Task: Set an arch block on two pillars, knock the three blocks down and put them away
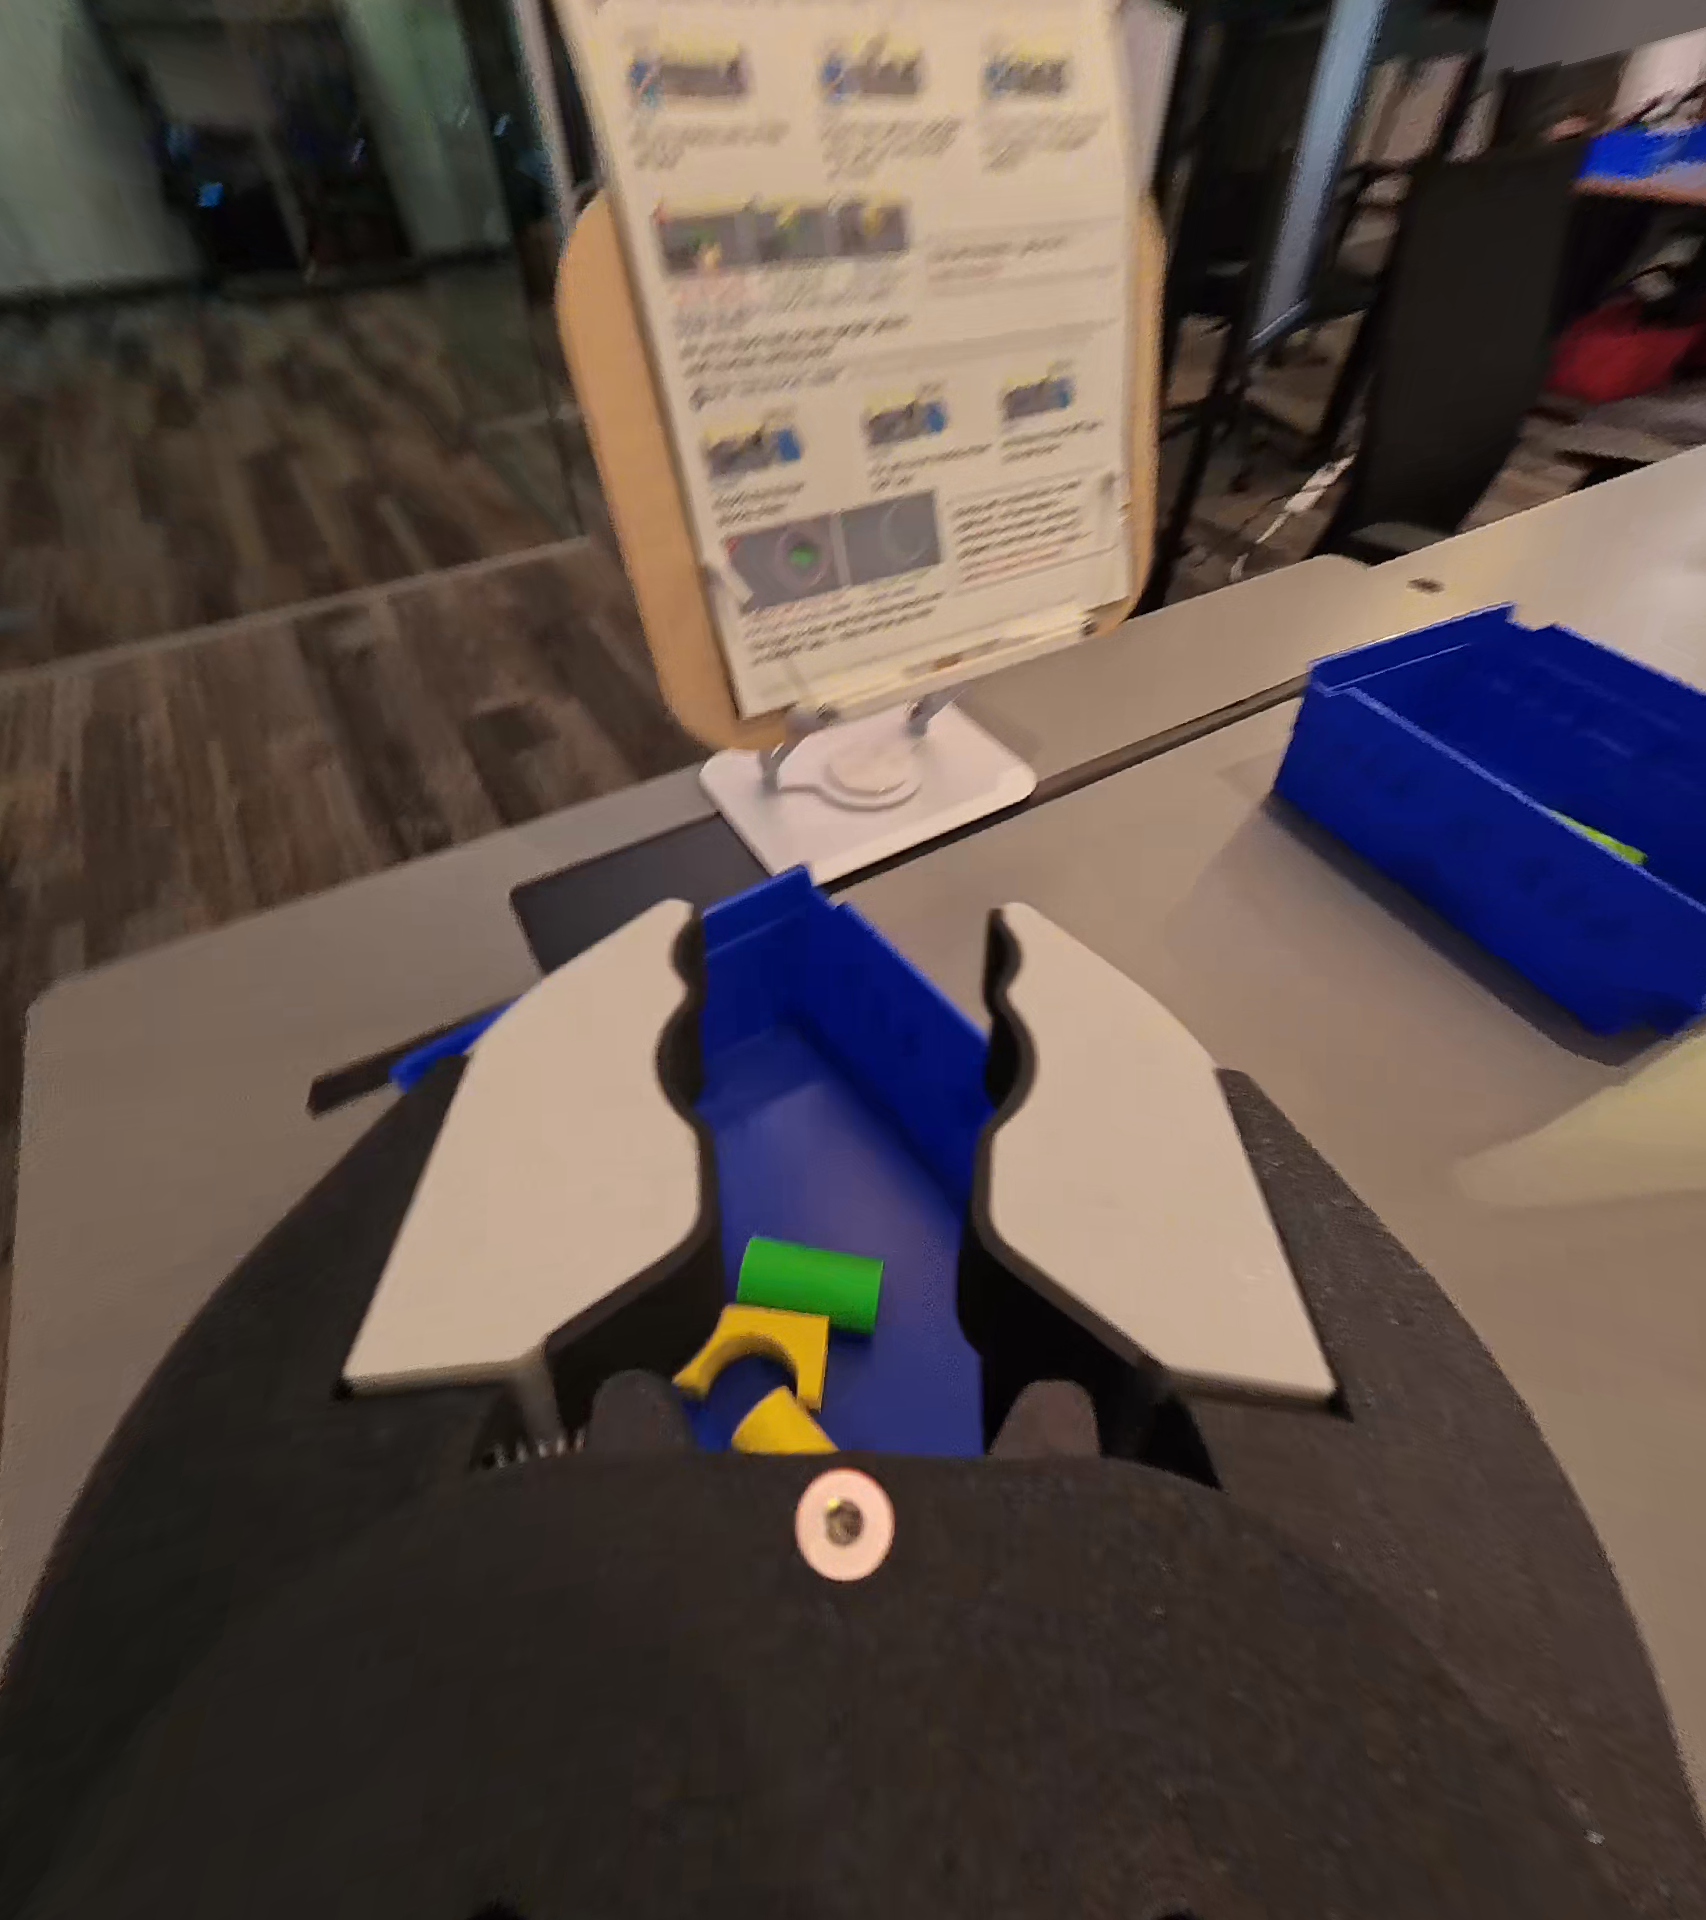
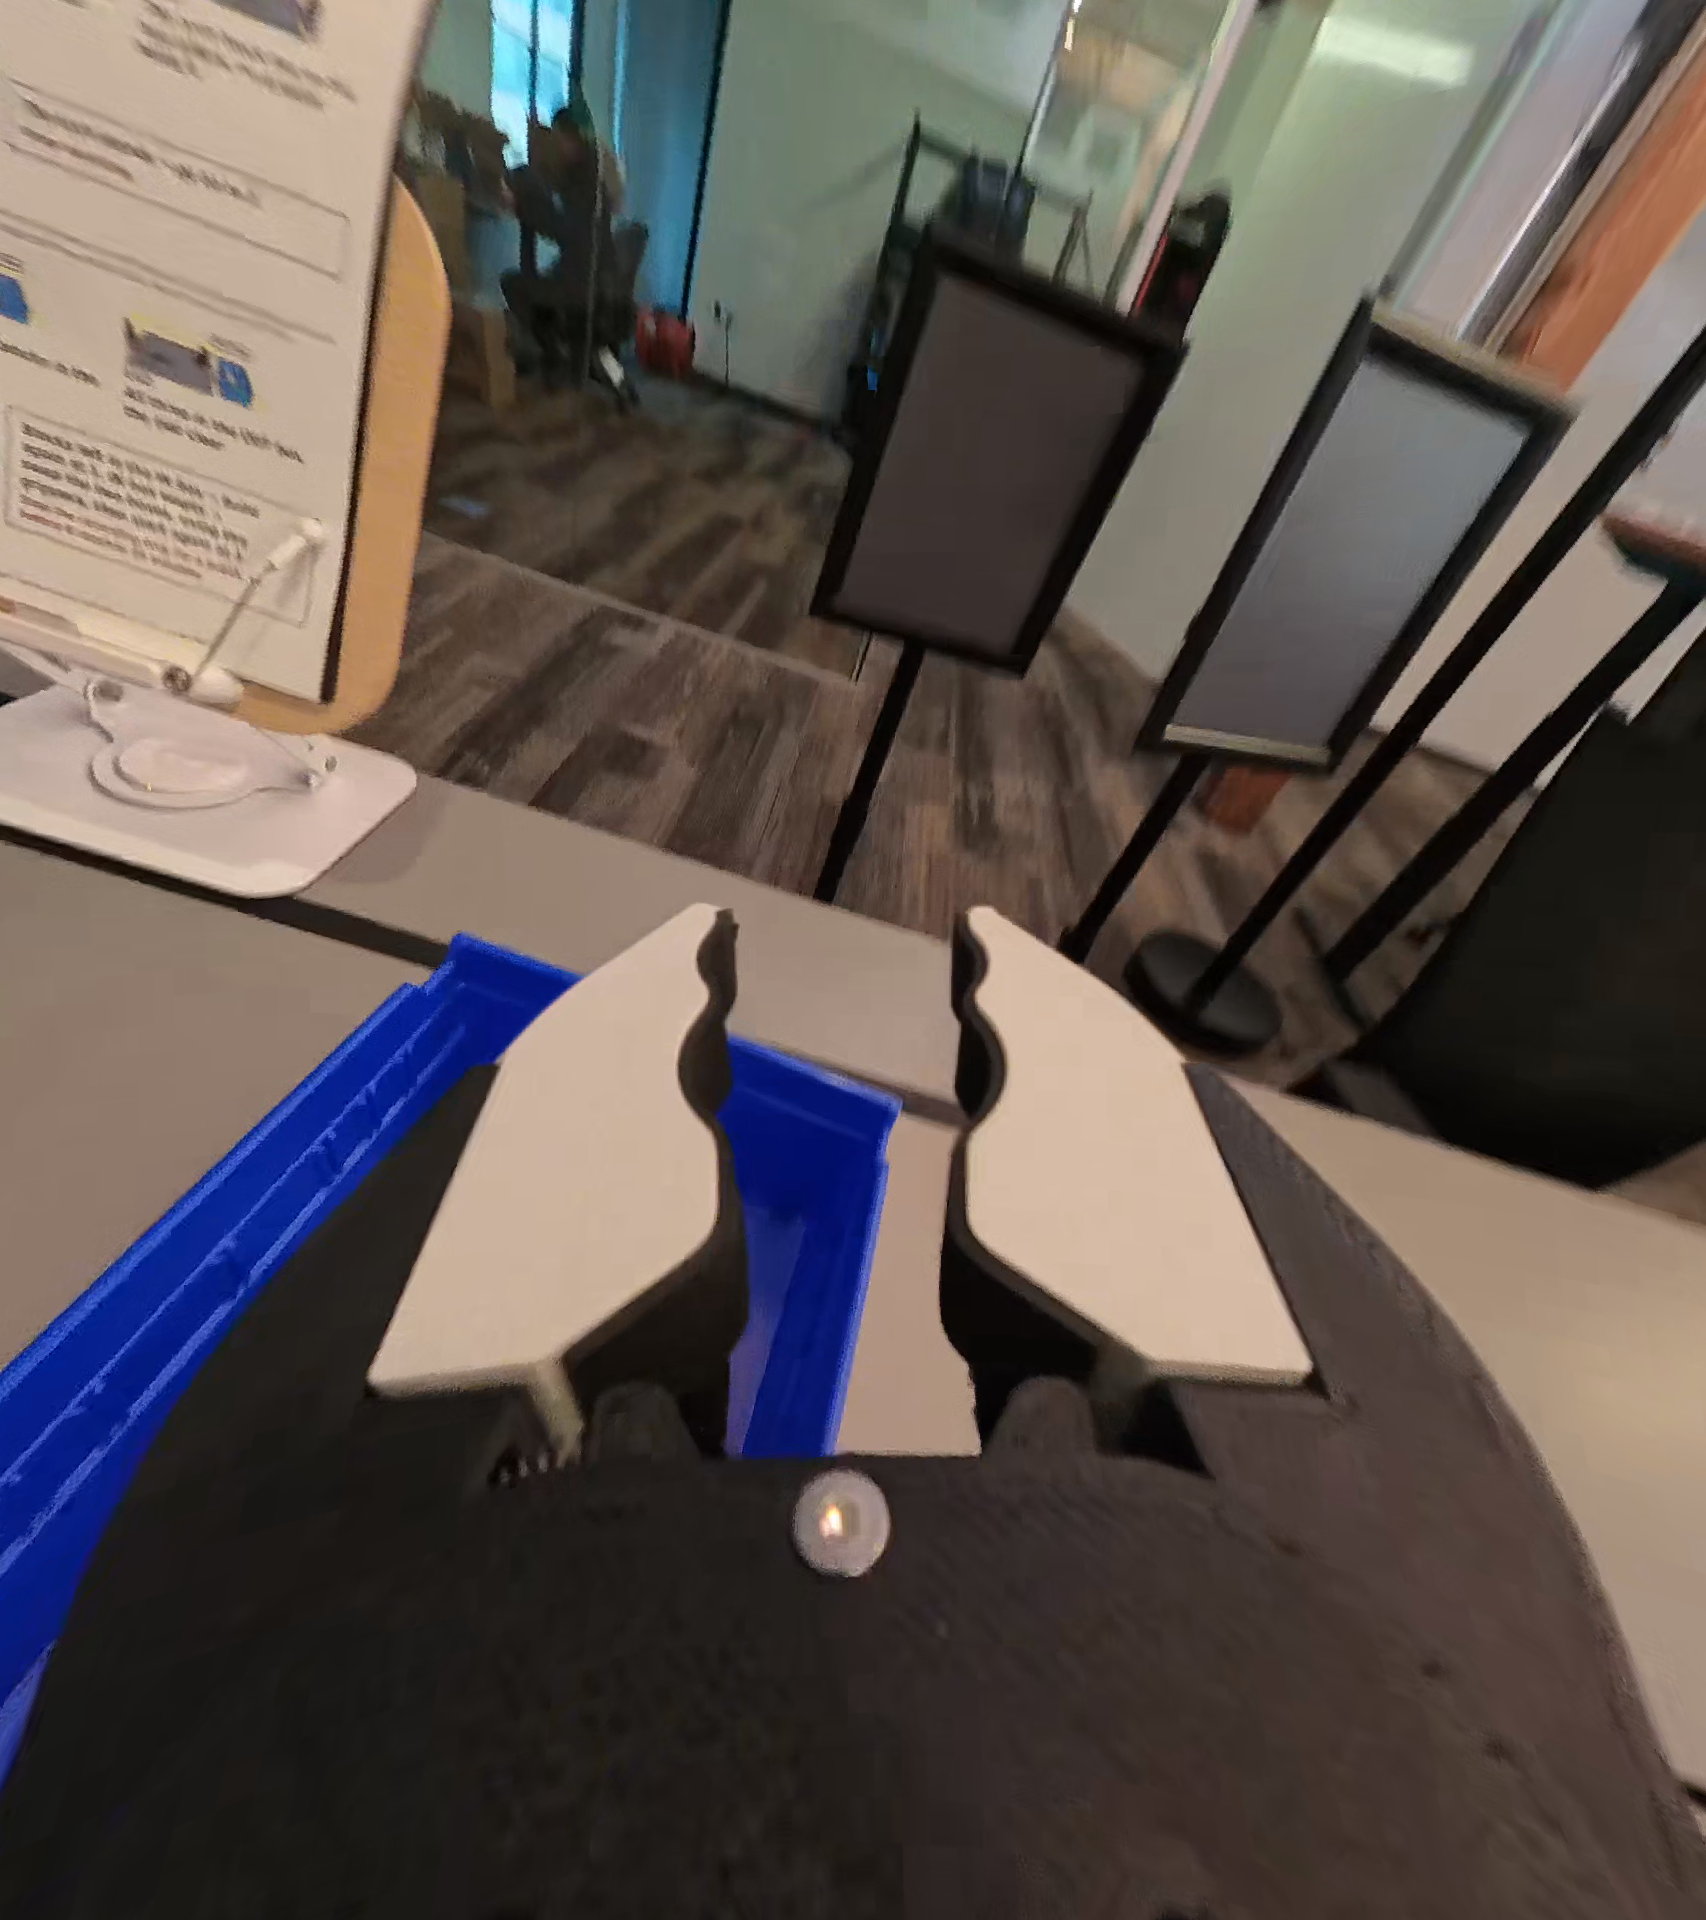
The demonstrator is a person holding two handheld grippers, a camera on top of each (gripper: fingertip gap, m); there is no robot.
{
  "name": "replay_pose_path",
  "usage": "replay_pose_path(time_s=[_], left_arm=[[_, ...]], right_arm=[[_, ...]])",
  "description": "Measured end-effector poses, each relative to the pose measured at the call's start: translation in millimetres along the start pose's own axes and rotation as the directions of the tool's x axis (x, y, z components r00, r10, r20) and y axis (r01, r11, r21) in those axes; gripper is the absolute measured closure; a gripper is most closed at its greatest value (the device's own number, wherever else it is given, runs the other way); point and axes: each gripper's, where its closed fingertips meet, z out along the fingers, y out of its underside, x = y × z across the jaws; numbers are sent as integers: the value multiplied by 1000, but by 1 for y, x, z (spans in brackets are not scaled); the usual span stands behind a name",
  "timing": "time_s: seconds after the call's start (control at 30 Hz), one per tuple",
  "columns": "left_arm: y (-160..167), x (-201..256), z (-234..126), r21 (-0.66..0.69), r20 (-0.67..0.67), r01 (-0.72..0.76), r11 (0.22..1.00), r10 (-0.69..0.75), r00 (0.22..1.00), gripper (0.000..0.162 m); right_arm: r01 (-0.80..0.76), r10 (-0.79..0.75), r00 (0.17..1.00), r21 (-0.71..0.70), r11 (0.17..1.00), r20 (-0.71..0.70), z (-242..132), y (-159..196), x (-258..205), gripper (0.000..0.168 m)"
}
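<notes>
Green cylinder block (image 1: 809, 1288) lies on its side on the floor of the near blue bin (image 1: 859, 1039). Touching it on the near side is the yellow arch block (image 1: 761, 1356), lying flat; a second yellow piece (image 1: 776, 1432) sits just behind that, mostly hidden by the gripper body, so its shape cannot be confirmed. That makes 3 pieces in this bin, if the hidden 1 is a block.

Left gripper (image 1: 838, 935) hangs above this bin, jaws apart, nothing between them. Right gripper (image 2: 841, 940) is likewise spread and empty, over the far corner of a second blue bin (image 2: 205, 1247). The left wrist view shows that bin (image 1: 1514, 821) well apart on the worktop (image 1: 1192, 935), with a sliver of yellow-green inside.

Judgement: either pre-build or post-stow; cannot tell which.

Risks from here:
- Arch and cylinder touch, so closing on 1 may drag or roll the other.
- Cylinder on its side can roll away from a finger.
- Bin walls are close to the fingers; a descent off-centre could catch the rim and shift the bin.
- Instruction board on stand (image 1: 859, 416) stands just beyond; a high swing could clip it.
- Both views are motion-blurred, which suggests fast movement and poorer aim.
</notes>
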Motion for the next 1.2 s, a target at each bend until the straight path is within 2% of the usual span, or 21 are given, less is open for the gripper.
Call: replay_pose_path(time_s=[0.03, 0.13, 0.2, 0.3, 0.43, 0.57, 0.7, 0.77, 0.9, 0.97, 1.0, 1.07, 1.1, 1.17, 1.2], left_arm=[[-3, 9, -1, 32, -38, -31, 999, 32, 999, 101], [0, 26, 2, 70, -78, -126, 990, 131, 988, 98], [16, 36, 9, 22, -112, -204, 979, 205, 972, 97], [60, 34, 33, -218, -133, -280, 935, 256, 958, 84], [127, 15, 68, -522, -133, -366, 770, 350, 927, 72], [186, 0, 90, -740, -142, -300, 601, 297, 944, 72], [224, -26, 92, -867, -92, -245, 434, 344, 935, 71], [236, -29, 94, -889, -94, -232, 394, 340, 936, 71], [250, -27, 99, -907, -95, -202, 369, 289, 953, 76], [261, -26, 95, -931, -96, -177, 318, 253, 963, 70], [265, -24, 93, -941, -94, -157, 301, 213, 972, 74], [267, -18, 93, -942, -70, -108, 318, 127, 989, 84], [268, -19, 93, -944, -72, -106, 312, 119, 990, 85], [269, -18, 95, -941, -75, -100, 323, 89, 993, 87], [269, -18, 96, -940, -79, -102, 326, 84, 993, 87]], right_arm=[[15, -14, 1000, 47, 999, -2, 0, -6, -3, 124], [20, -25, 999, 133, 991, 40, 5, -13, -16, 115], [8, -17, 997, 125, 992, 76, 12, -10, -24, 114], [32, -41, 995, 93, 995, 92, 19, -3, -31, 114], [86, -91, 991, 56, 995, 97, 26, 4, -39, 113], [115, -118, 987, 33, 993, 113, 30, 8, -46, 112], [125, -127, 984, 26, 992, 123, 33, 9, -50, 112], [126, -128, 983, 22, 992, 130, 35, 10, -52, 112], [137, -135, 977, -4, 991, 164, 41, 16, -62, 112], [161, -155, 966, -13, 987, 207, 44, 19, -74, 112], [182, -175, 955, -5, 983, 238, 45, 18, -82, 112], [209, -228, 897, 91, 974, 379, 38, 10, -115, 112], [199, -258, 839, 171, 965, 479, 28, 4, -137, 113], [74, -276, 666, 307, 949, 693, -4, -11, -179, 118], [-41, -252, 545, 325, 945, 799, -25, -20, -195, 121]])
